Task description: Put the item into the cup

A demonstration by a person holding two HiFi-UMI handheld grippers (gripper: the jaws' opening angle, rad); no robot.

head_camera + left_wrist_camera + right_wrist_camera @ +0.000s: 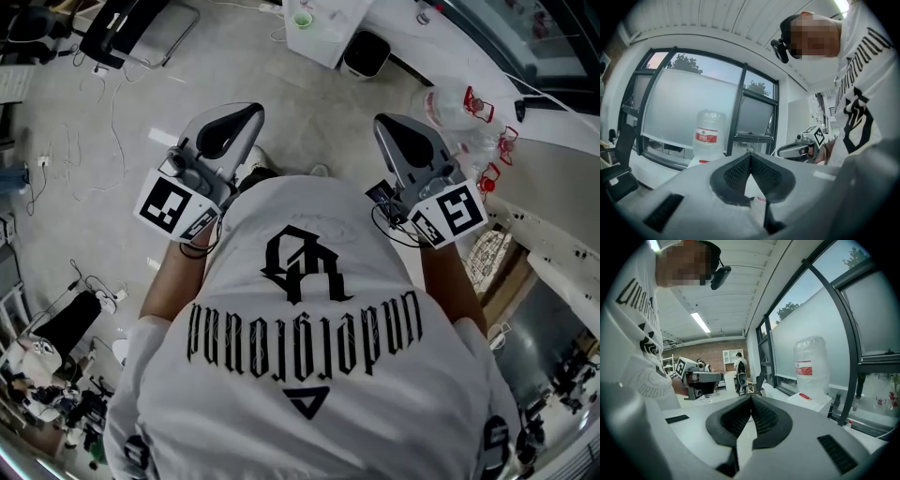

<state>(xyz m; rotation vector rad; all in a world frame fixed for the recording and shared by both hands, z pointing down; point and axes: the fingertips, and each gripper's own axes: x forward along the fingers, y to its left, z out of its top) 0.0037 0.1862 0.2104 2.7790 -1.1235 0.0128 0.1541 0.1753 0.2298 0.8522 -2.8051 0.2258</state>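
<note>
Zero progress to report, by judgement: neither item nor cup found in any view, so locating, grasping and dropping into the cup all left to do. Found left gripper [750, 158] and right gripper [751, 398] each fully closed, jaws tip to tip with nothing between, held up side by side before a white printed shirt [309, 309]. Noted smooth grey moulded shells, black ribbed rubber pads [733, 174] of curved wedge shape, and, beyond both sets of jaws, a translucent round-shouldered water bottle [708, 133] with red label against frosted window glass [679, 108].
</note>
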